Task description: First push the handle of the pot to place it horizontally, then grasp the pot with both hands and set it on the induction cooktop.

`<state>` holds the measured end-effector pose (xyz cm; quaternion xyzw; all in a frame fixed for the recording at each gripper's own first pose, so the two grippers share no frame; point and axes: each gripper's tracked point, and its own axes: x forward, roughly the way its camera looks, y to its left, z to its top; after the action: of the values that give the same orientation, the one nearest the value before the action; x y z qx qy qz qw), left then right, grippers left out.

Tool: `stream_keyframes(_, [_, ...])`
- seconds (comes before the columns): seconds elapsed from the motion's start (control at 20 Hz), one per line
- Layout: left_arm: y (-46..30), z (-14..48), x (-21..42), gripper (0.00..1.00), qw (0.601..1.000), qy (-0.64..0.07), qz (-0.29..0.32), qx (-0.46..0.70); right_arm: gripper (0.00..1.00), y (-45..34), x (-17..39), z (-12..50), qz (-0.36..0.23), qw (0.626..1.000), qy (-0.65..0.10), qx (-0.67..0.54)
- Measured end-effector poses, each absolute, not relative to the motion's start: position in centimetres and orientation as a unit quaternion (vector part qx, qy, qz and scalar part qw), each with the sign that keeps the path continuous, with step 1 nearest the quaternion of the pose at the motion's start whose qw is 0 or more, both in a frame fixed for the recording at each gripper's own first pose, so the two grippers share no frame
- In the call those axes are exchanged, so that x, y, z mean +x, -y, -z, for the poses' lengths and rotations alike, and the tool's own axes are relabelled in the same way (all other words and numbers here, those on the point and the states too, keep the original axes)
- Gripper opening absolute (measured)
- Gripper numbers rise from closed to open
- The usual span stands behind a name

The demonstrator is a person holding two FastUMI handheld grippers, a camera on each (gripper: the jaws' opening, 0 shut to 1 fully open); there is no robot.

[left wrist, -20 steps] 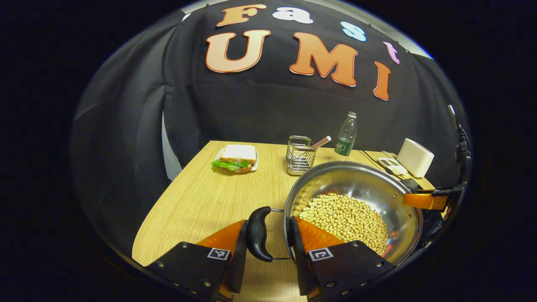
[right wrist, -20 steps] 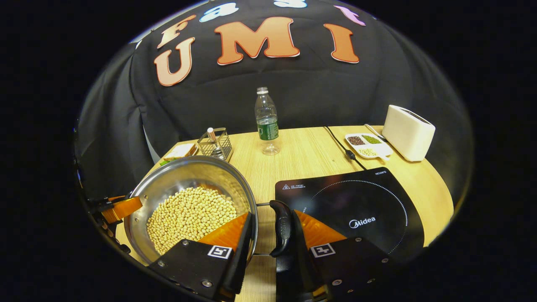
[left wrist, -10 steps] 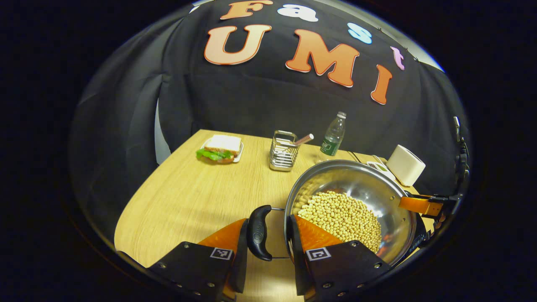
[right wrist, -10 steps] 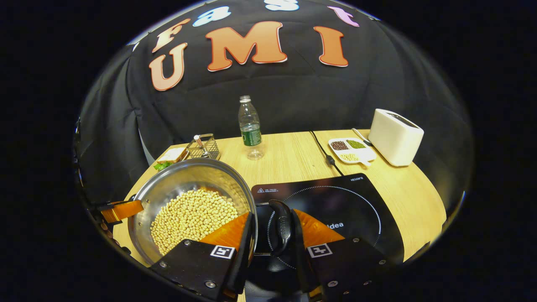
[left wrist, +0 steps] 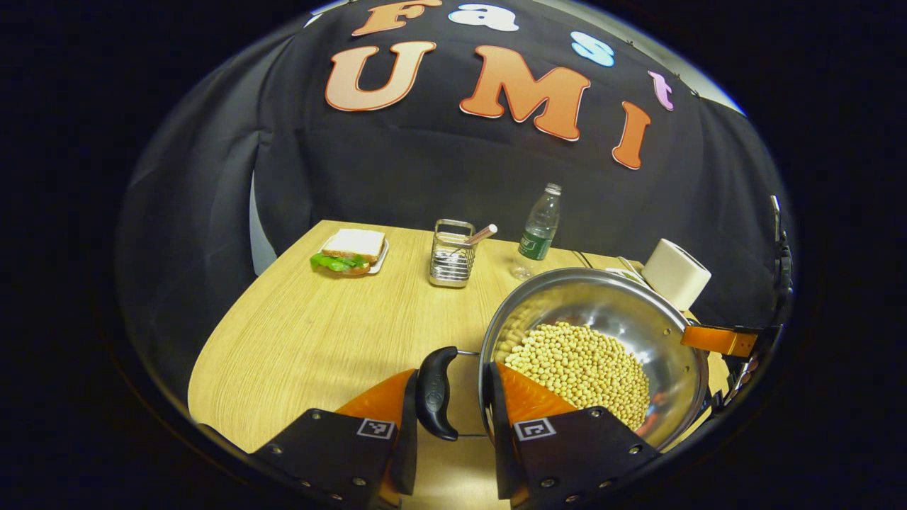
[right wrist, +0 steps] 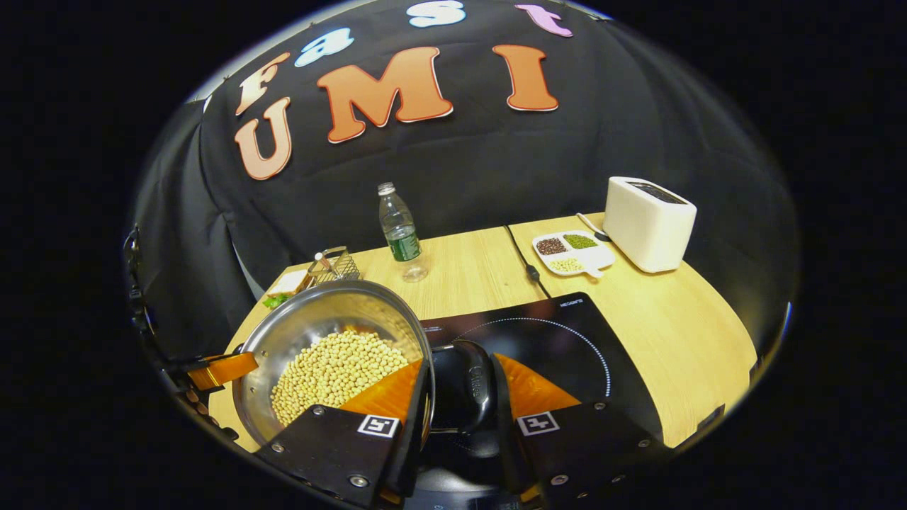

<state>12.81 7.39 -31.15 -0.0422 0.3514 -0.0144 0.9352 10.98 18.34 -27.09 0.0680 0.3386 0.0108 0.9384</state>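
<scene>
A steel pot (left wrist: 602,312) holding soybeans (left wrist: 577,365) hangs between my two grippers. My left gripper (left wrist: 450,397) is shut on the pot's black left handle (left wrist: 434,393), one finger outside the handle and the other inside the rim. In the right gripper view my right gripper (right wrist: 457,397) is shut the same way on the other black handle (right wrist: 478,386). That side of the pot (right wrist: 333,315) is over the left part of the black induction cooktop (right wrist: 567,340). Across the pot, the right gripper's finger (left wrist: 716,340) and the left gripper's finger (right wrist: 220,368) show at the rim.
A sandwich on a plate (left wrist: 351,251), a wire holder (left wrist: 451,256) and a water bottle (left wrist: 538,227) stand at the back of the wooden table (left wrist: 319,333). A white toaster (right wrist: 648,223), a divided dish of beans (right wrist: 570,251) and the power cord (right wrist: 528,265) lie behind the cooktop.
Both grippers have carried the pot to the right, from beside the cooktop to over its left part. Their hold on the handles is unchanged.
</scene>
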Motion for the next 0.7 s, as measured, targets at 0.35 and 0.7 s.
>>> stream_keyframes(0.35, [-0.4, 30.9, 14.0, 0.45, 0.933, -0.356, 0.051, -0.024, 0.47, -11.5, 10.1, 26.5, 0.025, 0.938, -0.334, 0.089])
stream_keyframes(0.7, [6.6, 31.0, 14.7, 0.46, 0.928, -0.363, 0.089, -0.006, 0.46, -4.9, 8.7, 26.3, 0.059, 0.934, -0.335, 0.108])
